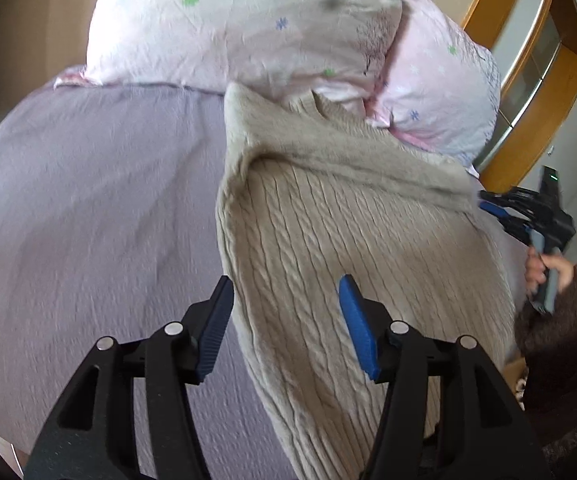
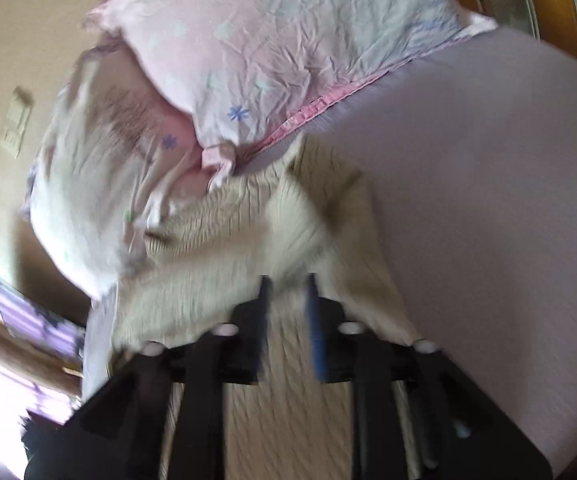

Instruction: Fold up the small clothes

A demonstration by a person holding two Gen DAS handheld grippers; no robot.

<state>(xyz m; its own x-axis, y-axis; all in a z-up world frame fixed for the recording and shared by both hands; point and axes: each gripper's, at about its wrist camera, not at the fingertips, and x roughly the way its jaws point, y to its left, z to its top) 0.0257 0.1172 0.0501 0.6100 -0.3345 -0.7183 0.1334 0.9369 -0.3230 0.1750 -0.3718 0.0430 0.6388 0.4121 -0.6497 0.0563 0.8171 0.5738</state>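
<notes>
A beige cable-knit sweater (image 1: 328, 232) lies on the lilac bed sheet (image 1: 88, 208), one part folded across its upper half. My left gripper (image 1: 286, 300) is open above the sweater's left edge, holding nothing. My right gripper (image 2: 288, 296) shows blurred over the sweater (image 2: 248, 248), with its fingers close together and sweater fabric between them. It also shows in the left wrist view (image 1: 500, 208) at the sweater's right edge, held by a hand.
Two pink patterned pillows (image 1: 240, 20) (image 1: 440, 80) lie at the head of the bed, touching the sweater's top. A wooden frame (image 1: 544, 92) stands at the right. The pillows (image 2: 288, 40) fill the top of the right wrist view.
</notes>
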